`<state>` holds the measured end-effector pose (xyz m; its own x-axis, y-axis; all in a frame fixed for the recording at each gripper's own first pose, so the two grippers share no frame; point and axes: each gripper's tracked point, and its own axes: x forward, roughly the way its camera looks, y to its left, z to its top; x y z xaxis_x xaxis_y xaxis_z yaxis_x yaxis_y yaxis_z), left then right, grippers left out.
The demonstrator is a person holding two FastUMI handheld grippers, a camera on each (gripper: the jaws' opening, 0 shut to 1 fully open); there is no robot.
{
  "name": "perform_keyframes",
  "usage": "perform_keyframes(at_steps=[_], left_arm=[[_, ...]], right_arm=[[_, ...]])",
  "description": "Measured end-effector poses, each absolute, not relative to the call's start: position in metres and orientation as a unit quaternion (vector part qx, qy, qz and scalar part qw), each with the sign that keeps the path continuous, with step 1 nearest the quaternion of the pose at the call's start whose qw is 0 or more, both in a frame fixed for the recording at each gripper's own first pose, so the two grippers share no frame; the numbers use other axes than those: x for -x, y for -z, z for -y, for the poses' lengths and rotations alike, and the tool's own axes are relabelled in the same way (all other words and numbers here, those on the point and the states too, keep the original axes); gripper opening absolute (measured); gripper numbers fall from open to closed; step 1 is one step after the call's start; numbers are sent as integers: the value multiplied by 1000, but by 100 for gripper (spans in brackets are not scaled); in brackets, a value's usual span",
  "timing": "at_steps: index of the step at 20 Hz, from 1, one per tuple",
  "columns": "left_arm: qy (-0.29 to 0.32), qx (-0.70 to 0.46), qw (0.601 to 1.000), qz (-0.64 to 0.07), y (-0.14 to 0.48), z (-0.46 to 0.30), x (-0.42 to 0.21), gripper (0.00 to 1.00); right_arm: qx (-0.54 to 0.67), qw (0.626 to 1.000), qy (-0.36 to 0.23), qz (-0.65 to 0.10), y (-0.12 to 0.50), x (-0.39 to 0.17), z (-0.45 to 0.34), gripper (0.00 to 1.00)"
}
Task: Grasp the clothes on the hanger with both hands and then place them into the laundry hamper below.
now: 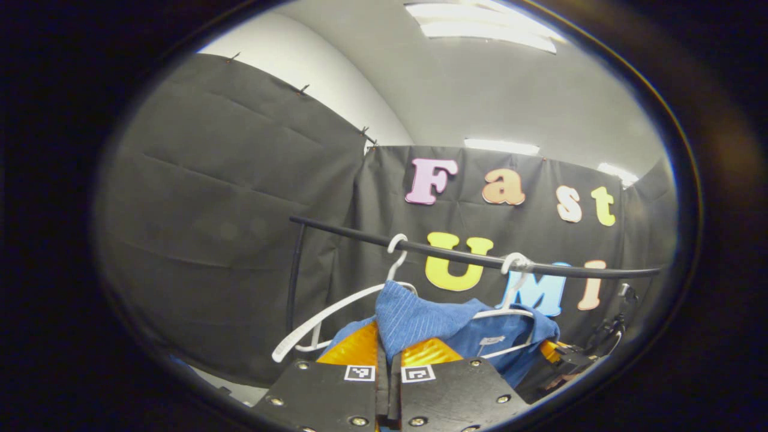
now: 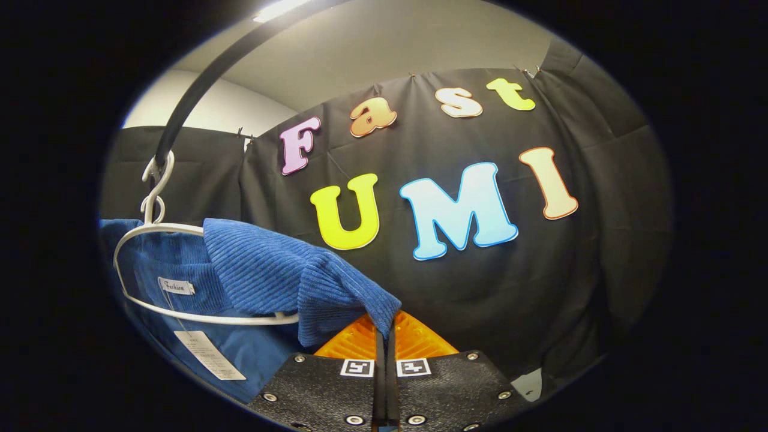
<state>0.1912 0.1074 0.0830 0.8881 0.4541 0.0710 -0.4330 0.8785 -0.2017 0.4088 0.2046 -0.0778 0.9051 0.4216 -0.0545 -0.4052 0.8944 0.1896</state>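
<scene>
**Left gripper view: both grippers pinch the garment**

Left gripper [image 1: 389, 354] has its jaws pinching the blue garment [image 1: 420, 321], which hangs on a white hanger [image 1: 510, 312] from the black rail [image 1: 456, 255]. Right gripper [image 2: 384, 339] has its jaws pinching another fold of it.

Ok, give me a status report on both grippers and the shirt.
Left gripper shut on blue shirt. Right gripper shut on it too. Shirt on white hanger, hooked over black rail. Hanger must clear first.

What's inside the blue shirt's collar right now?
Inside the blue shirt, a white hanger and a neck label show. The hanger's far shoulder stays covered by cloth.
</scene>
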Motion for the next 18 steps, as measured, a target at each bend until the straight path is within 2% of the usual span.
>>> perform_keyframes(at_steps=[6, 7, 8, 9, 12, 13, 18], left_arm=[[-245, 59, 967, 46, -82, -138, -188, 5], [-247, 41, 967, 39, -80, -143, -187, 0], [-248, 31, 968, 30, -79, -148, -188, 0], [-244, 28, 969, 22, -75, -153, -188, 5], [-237, 34, 971, 7, -68, -167, -190, 6], [-235, 39, 971, 5, -64, -168, -190, 1], [-226, 62, 972, 10, -53, -175, -199, 1]], right_arm=[[-90, 973, -210, -30, 67, -422, -205, 0], [-92, 973, -211, -25, 65, -422, -206, 0], [-92, 973, -211, -20, 63, -423, -205, 0], [-89, 973, -211, -17, 62, -427, -205, 0], [-86, 972, -217, -9, 58, -432, -206, 0], [-82, 973, -216, -6, 57, -433, -205, 0], [-83, 975, -205, 15, 48, -437, -202, 0]])
